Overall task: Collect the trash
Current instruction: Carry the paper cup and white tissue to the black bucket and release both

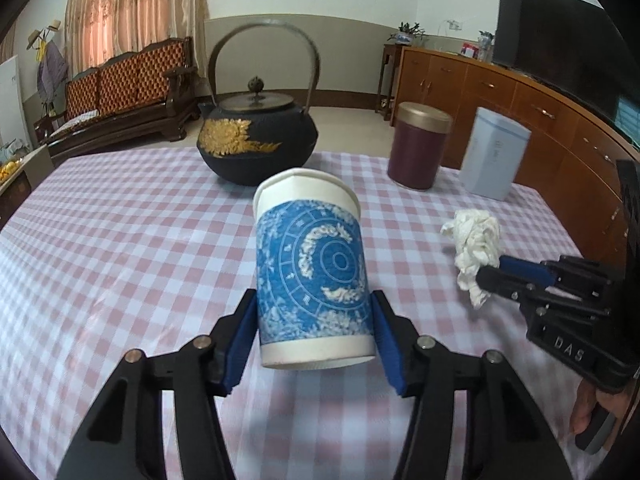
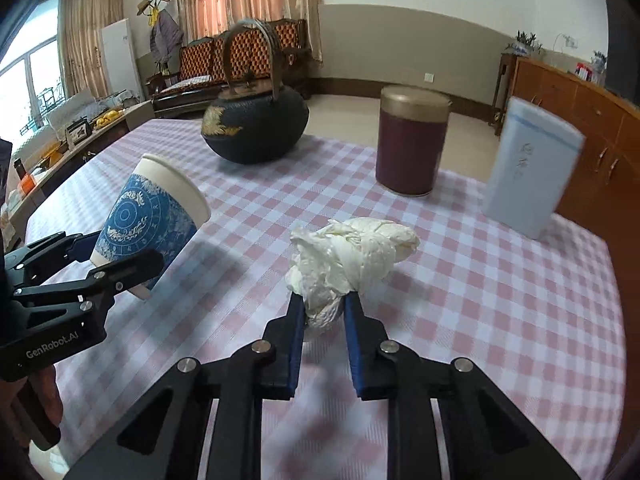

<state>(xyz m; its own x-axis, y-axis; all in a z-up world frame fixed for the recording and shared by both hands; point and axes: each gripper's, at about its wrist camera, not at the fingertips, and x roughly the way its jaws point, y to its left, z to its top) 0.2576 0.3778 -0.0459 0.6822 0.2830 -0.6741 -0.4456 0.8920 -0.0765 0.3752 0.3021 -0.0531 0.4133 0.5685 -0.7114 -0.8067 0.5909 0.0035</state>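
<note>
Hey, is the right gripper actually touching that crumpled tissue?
Touching. The right wrist view shows the right gripper with both blue jaws pressed against the crumpled tissue, pinching its lower end.

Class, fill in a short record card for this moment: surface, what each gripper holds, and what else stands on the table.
Surface: table with pink checked cloth
Left gripper: shut on paper cup, cup lifted and tilted
Right gripper: shut on tissue wad
Also on table: black teapot, maroon tin, pale blue box
Bin: none in view
</note>
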